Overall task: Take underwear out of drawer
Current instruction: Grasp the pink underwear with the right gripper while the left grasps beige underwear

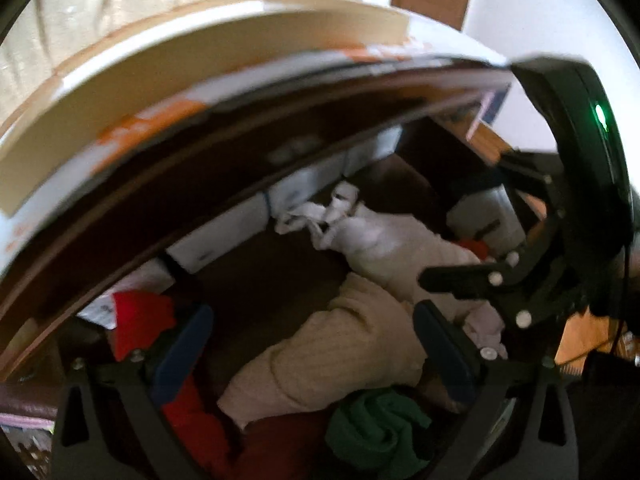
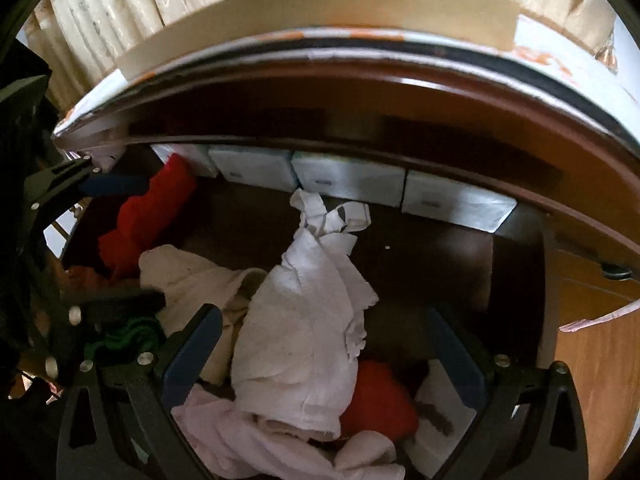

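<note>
Both claws hang spread and empty over the open drawer (image 2: 516,264): the right gripper (image 2: 324,344) straddles the white underwear (image 2: 304,320) mid-drawer, the left gripper (image 1: 312,344) straddles a cream garment (image 1: 340,352). Closing risks pinching neighbouring clothes too.

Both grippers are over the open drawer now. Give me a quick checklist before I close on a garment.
1. Drawer open, contents reachable: ok. The drawer shows its dark floor and clothes.
2. Right gripper open: ok, jaws spread wide.
3. Target between right jaws: ok. The white garment lies in line between them; contact cannot tell.
4. Left gripper open: ok, jaws spread over the cream knit garment, holding nothing.
5. Grippers apart from each other: cannot tell. They are close; each shows at the edge of the other's view.
6. White garment free of its neighbours: not ok. It overlaps the pale pink cloth and the red item.
</note>
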Demonstrator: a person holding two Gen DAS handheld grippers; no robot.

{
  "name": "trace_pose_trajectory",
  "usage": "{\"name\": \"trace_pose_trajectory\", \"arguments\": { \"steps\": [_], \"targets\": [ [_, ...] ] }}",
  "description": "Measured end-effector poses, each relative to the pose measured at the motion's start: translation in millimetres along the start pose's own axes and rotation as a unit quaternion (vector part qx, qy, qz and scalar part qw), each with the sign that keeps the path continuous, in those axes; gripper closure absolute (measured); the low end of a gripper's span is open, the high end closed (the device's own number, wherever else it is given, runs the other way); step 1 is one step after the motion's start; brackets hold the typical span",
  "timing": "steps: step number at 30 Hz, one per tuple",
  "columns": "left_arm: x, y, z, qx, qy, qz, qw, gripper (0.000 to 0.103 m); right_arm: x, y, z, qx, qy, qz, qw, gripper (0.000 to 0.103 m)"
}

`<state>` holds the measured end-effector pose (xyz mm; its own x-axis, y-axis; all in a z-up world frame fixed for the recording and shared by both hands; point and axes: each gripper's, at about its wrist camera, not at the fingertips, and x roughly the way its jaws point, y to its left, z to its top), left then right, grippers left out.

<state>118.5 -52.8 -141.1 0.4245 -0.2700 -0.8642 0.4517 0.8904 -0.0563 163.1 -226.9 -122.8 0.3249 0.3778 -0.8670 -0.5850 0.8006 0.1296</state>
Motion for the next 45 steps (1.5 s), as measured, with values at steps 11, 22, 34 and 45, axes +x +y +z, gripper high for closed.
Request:
{"name": "trace_pose_trajectory", "arguments": {
  "steps": [11,22,34,45],
  "targets": [
    [42.1,-0.2,-4.2,-0.001,0.095,-0.071,0.993,0.013,26.5,3.0,8.5,-0.011,0.078,0.015,0.997,0.017],
    [42.7,-9.1,-8.2,0.015,0.096,-0.076,0.9924,0.049,40.9,17.6,6.8,-0.05,0.121,0.048,0.99,0.05],
    [7.1,6.1,-8.5,-0.007,0.043,-0.066,0.9969,0.069,7.6,6.2,-2.7,-0.058,0.06,0.064,0.994,0.067],
    [-33.9,36.6,-25.5,-0.06,-0.022,-0.059,0.9962,0.07,-18.1,-8.1,-10.6,-0.056,0.006,0.087,0.995,0.068]
  ]
}}
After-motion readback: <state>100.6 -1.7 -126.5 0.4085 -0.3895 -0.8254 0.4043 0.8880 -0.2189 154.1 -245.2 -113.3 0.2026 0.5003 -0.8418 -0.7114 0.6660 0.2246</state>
